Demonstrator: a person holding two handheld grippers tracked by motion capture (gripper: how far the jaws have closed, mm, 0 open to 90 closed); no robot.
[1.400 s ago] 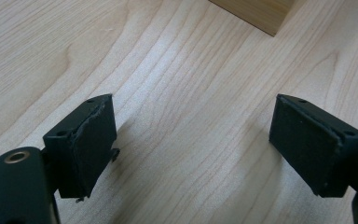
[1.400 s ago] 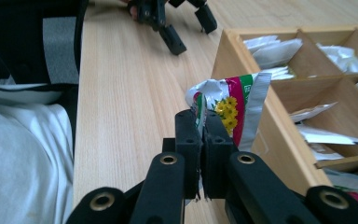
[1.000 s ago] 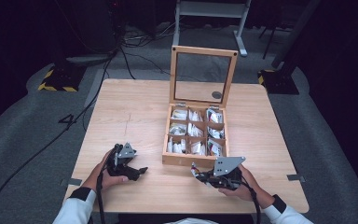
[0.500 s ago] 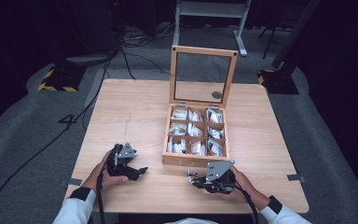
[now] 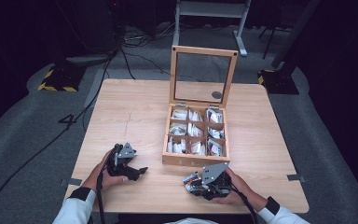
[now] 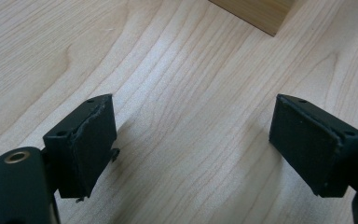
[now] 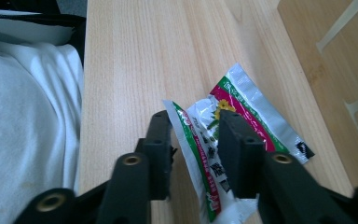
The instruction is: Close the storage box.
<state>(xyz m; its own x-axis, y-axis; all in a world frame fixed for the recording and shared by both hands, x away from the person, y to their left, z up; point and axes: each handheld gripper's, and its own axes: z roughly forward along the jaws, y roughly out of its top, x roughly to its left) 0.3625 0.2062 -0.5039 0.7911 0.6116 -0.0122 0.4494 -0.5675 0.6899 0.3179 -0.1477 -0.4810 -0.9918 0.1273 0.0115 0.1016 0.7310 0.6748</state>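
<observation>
Box: a wooden compartment box (image 5: 195,159) is set on the tabletop (image 5: 130,116), right of centre, with its front wall facing the person.
Lid: a wood-framed lid with a clear pane (image 5: 202,77) is stood upright at the far edge of the box.
Compartments: nine cells in three rows of three are seen in the high view; each is filled with small, mostly white and silver sachets (image 5: 195,130), several per cell, too small for their print to be read.
Loose sachet: one foil sachet (image 7: 233,140), printed in green, magenta and white with a yellow flower, is laid flat on the tabletop just in front of the box's near wall, beside the right corner; in the high view it is seen at (image 5: 192,178).
Right hand-held gripper: the right hand-held gripper (image 7: 193,140) is held low over the loose sachet, with the jaws a little apart and the sachet lying between and under them; the pads are not pressed on it. The jaws have just been opening.
Left hand-held gripper: the left hand-held gripper (image 6: 191,140) is rested near the tabletop's near left part, well apart from the box, with the jaws spread wide over bare wood.
Change from the earlier frame: the right hand-held gripper is found lower and closer to the tabletop than a second ago, and the sachet is now laid out on the wood; the left hand-held gripper and the box are unchanged.
</observation>
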